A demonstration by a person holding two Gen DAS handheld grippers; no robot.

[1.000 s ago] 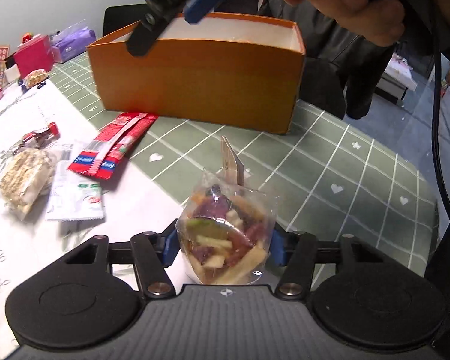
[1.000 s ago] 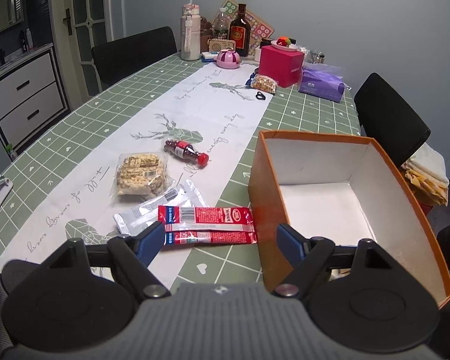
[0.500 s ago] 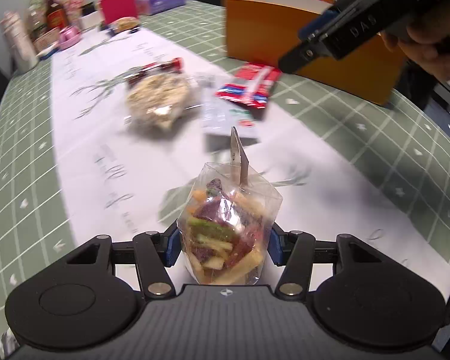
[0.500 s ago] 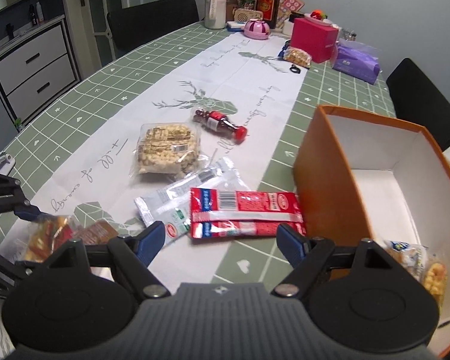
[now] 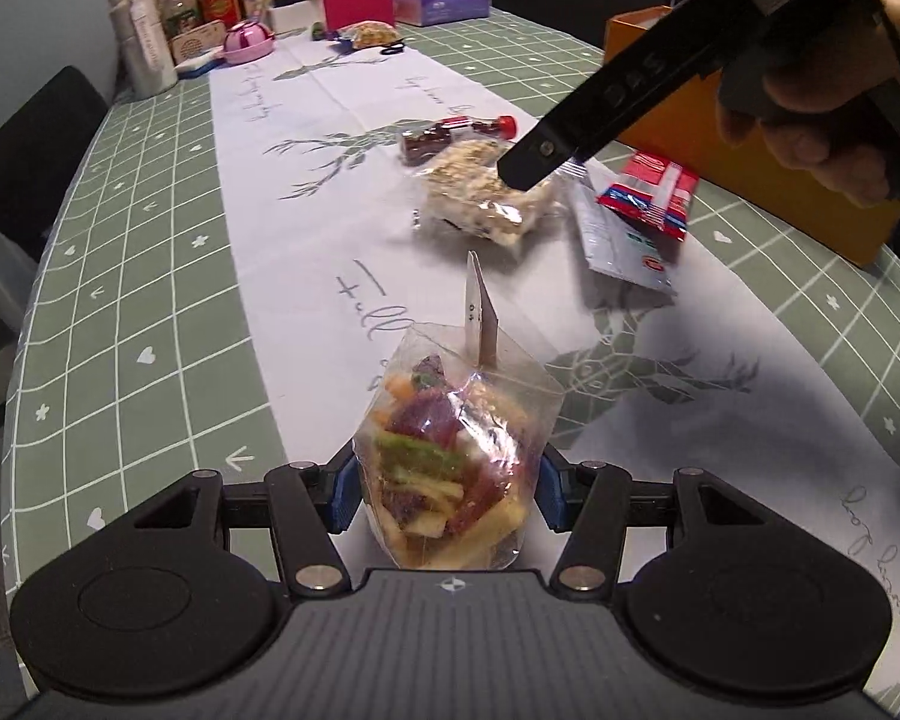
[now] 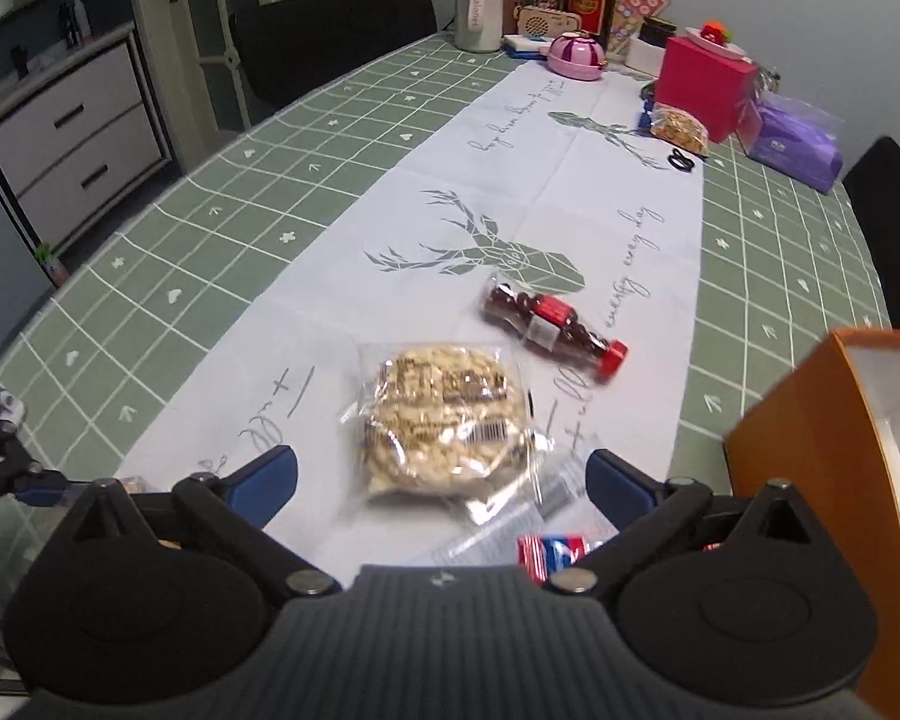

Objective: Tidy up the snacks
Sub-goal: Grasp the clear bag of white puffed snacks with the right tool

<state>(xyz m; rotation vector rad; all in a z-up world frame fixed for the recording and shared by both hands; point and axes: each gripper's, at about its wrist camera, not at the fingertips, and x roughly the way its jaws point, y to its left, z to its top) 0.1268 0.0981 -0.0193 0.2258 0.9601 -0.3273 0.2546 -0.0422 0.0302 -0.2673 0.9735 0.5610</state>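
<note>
On runner: one puffed-rice pack, one red-capped bottle; left hand-held gripper pinching one mixed-snack bag; right hand-held gripper spread.

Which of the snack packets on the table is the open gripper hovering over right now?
The clear-wrapped pale puffed-rice cake, framed between the right gripper's spread blue fingers. The small red-capped bottle of dark candies lies farther off, and the flat red packet sits tucked underneath the gripper.
</note>
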